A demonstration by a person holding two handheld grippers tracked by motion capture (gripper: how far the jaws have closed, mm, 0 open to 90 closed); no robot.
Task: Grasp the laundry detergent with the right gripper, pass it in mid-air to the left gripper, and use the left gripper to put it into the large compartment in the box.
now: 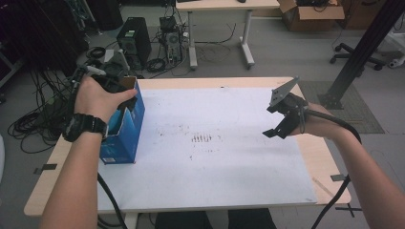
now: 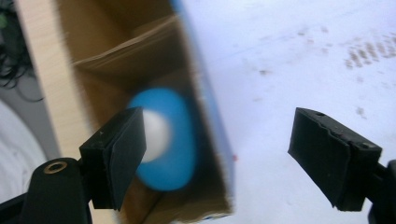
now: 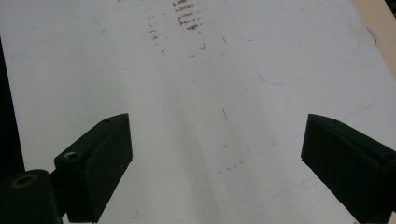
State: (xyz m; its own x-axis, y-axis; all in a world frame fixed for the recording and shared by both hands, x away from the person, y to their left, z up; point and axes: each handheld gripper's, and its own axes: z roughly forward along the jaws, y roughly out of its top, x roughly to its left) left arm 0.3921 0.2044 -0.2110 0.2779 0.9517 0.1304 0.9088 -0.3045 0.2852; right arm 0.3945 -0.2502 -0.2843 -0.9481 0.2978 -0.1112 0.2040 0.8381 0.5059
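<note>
Left tool hangs over the mouth of the open blue cardboard box, jaws spread apart with nothing between the pads. The box stands at the left edge of the white sheet-covered table. Inside the box, low down, lies a blurred blue oval object with a white spot; what it is cannot be told. It rests free in the box, clear of the tool.

Right tool sits well to the right of the box, held above bare white sheet, jaws wide and empty.

Risks, as judged from here:
- The box is tall, narrow and light-looking, and close to the table's left edge. A pad or the left hand catching the brown inner flap on the way out could tip the box or push it off that edge.
- The cable trailing from the left tool runs beside the box; a tug could drag the box.
- The blue object looks round-sided, so any tilt of the box may roll it.
- Nothing steadies the box; the right tool is too far from it to help.
</note>
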